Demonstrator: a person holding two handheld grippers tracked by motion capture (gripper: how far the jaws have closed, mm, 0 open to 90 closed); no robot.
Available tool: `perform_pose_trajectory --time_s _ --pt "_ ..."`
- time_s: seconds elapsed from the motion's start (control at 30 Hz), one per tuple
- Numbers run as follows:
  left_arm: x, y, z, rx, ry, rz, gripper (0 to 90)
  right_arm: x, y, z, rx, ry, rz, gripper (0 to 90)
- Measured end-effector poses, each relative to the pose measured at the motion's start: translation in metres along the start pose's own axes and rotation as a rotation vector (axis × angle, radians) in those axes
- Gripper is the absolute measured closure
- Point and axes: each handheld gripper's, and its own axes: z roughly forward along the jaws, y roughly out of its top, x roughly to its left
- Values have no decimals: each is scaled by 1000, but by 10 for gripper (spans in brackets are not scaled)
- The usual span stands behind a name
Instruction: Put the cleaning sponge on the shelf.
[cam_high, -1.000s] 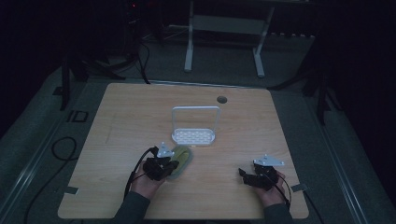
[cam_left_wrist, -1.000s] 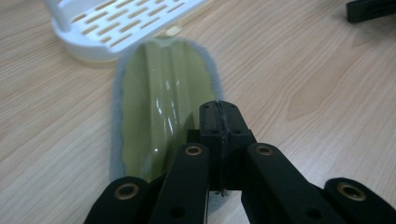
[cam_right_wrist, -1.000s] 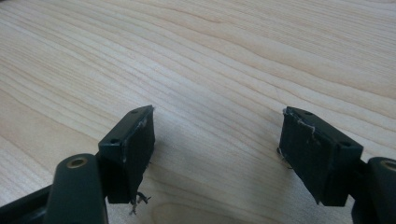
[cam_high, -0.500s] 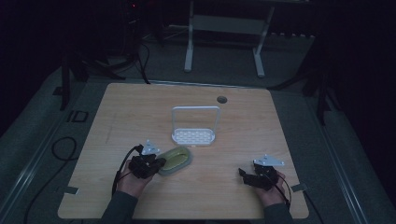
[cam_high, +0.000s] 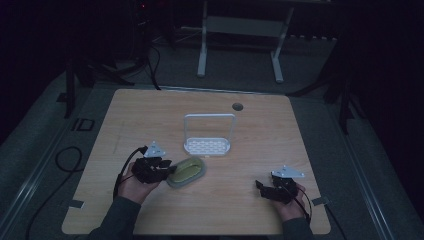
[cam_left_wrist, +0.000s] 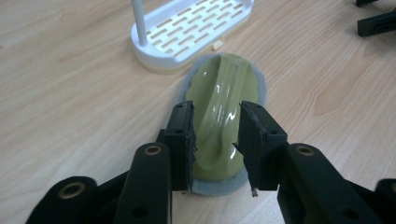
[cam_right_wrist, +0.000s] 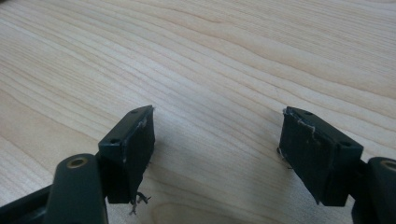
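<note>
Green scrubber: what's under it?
The green scrubber lies on the table. A grey pad rims its underside, flat on the wood. Whatever sits beneath the pad's middle is covered. The left gripper has just been opening; its jaws flank the handle without pressing it.

A pale wooden worktop (cam_high: 125, 120) carries a white slotted rack (cam_high: 207, 146) near its middle and, just beside it, a green scrubbing pad (cam_high: 187, 171) lying flat.

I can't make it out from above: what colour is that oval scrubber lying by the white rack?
Glossy olive-green top on a grey felt pad: the scrubber shows best in the left gripper view.
</note>
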Motion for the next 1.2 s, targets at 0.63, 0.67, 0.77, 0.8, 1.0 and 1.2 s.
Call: perform_pose_trajectory --time_s 0.63,0.67,0.77,0.8,1.0,1.2 --pt "8 28 4 51 -40 58 596 0 0 0 0 -3 4 261" --pt "8 30 5 53 -43 63 596 0 0 0 0 -3 3 261" --pt "7 34 7 70 -43 74 593 0 0 0 0 -3 2 261" --pt "7 36 7 76 -44 79 593 0 0 0 0 -3 2 261" --pt "4 44 14 106 -46 95 596 0 0 0 -1 -3 0 261" --pt "3 46 21 135 -49 107 599 0 0 0 -1 -3 0 261"
